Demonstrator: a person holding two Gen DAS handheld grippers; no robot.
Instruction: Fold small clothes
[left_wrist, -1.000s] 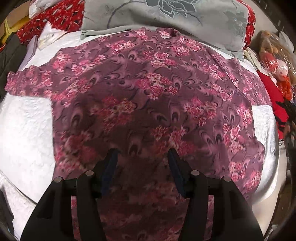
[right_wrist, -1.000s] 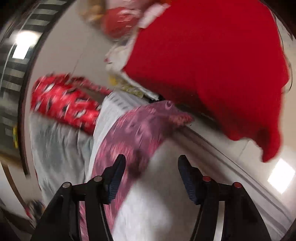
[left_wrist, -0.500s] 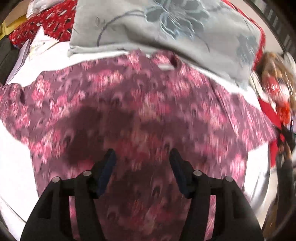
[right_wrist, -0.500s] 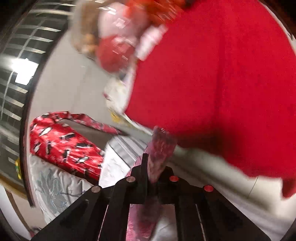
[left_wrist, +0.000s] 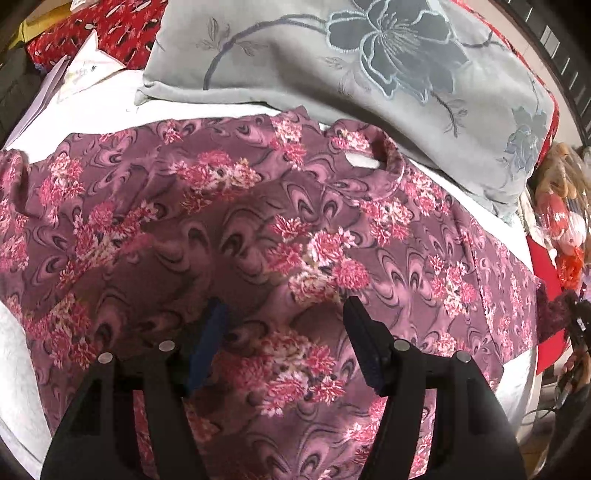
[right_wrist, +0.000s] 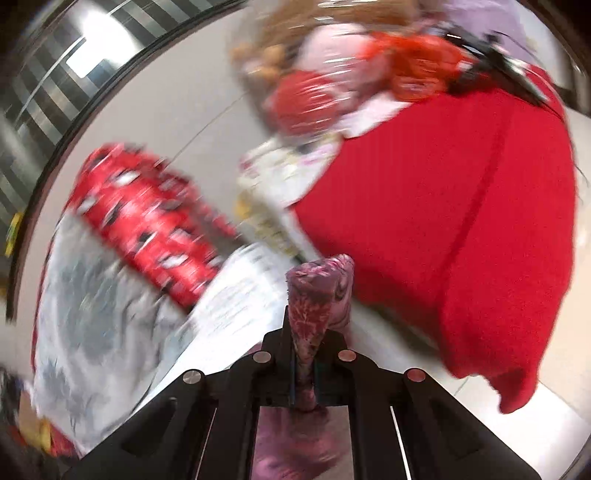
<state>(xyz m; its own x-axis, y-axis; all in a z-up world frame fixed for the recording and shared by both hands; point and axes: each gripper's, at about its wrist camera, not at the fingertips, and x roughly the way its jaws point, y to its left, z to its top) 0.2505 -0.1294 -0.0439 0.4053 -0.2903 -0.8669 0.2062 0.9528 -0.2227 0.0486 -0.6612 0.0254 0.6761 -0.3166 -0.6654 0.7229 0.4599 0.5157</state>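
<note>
Two grippers noted: left gripper (left_wrist: 284, 343) spread wide above floral shirt (left_wrist: 258, 236); right gripper (right_wrist: 304, 354) pinching shirt fabric, far right.

Shirt (left_wrist: 303, 236): mauve w/ pink flower clusters & dark swirls. Pillow (left_wrist: 369, 62): grey, blue-grey flower outline. Bed cover (left_wrist: 18, 369) white. Red cloth (right_wrist: 461, 229) plain; red wrap (right_wrist: 147, 218) w/ black-white spots.

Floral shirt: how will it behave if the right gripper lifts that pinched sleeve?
Probably floppy: the floral shirt lies rippled over the white bedding. Likely light, since the right gripper bunches its fabric thin. The rest would probably drag behind rather than rise flat.
</note>
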